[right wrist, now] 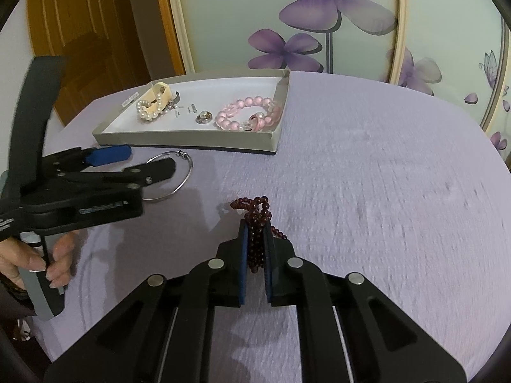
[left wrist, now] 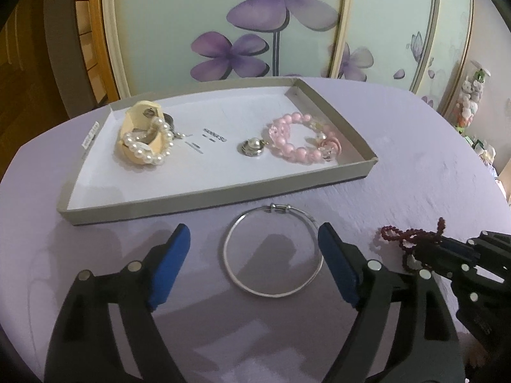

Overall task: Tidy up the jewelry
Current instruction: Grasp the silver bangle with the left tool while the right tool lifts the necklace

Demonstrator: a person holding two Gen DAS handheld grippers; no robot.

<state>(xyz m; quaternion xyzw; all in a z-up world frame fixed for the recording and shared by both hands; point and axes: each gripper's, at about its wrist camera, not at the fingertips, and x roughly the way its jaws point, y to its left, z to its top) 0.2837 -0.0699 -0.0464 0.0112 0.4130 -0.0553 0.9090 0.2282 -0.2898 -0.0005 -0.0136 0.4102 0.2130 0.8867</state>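
Observation:
A thin silver bangle [left wrist: 280,208] lies flat on the lilac cloth just in front of the grey tray [left wrist: 223,196]. My left gripper [left wrist: 254,234] hovers over it, open, with one blue pad on each side of the ring and neither touching it. The right wrist view shows the bangle [right wrist: 188,175] partly hidden behind my left gripper [right wrist: 150,159]. My right gripper [right wrist: 255,226] is shut on a string of dark red beads [right wrist: 255,206], whose loops hang out past the tips. The bead string [left wrist: 396,236] and right gripper [left wrist: 444,242] sit at the right of the left wrist view.
Inside the tray [right wrist: 185,138] lie a pink bead bracelet [left wrist: 297,154], a small silver ring with a pearl [left wrist: 252,148], and a pearl bracelet [left wrist: 150,156] around a cream holder [left wrist: 134,121]. A flowered glass panel stands behind. A hand [right wrist: 57,255] grips the left tool.

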